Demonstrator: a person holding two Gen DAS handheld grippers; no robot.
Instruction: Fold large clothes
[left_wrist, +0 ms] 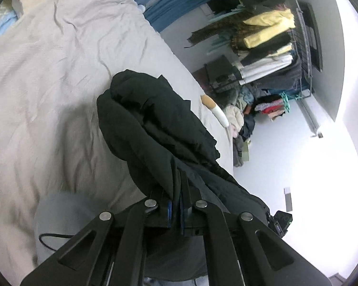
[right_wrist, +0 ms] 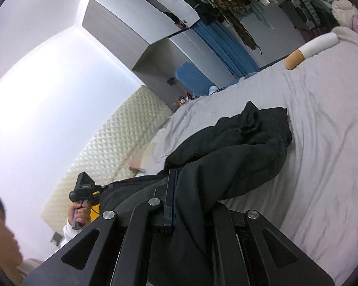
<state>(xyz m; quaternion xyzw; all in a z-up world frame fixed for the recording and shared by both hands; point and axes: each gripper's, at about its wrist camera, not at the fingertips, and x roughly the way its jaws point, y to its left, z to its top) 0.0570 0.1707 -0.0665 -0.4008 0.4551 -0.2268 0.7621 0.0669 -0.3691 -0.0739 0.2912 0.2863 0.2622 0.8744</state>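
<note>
Two tools are working on one black garment point(left_wrist: 155, 128) over the bed point(left_wrist: 47, 71). The left tool point(left_wrist: 176, 205) is clamping its jaws tight on a bunched edge of the cloth, and the right tool point(right_wrist: 173, 202) is pinching another edge the same way, so the fabric is hanging between them while its far end is lying crumpled on the grey sheet. One white and tan bolster point(right_wrist: 310, 48) is resting near the bed's far edge. A hand point(right_wrist: 80, 214) is gripping the left tool's handle. One clothes rack point(left_wrist: 269, 38) is standing against the wall.
</note>
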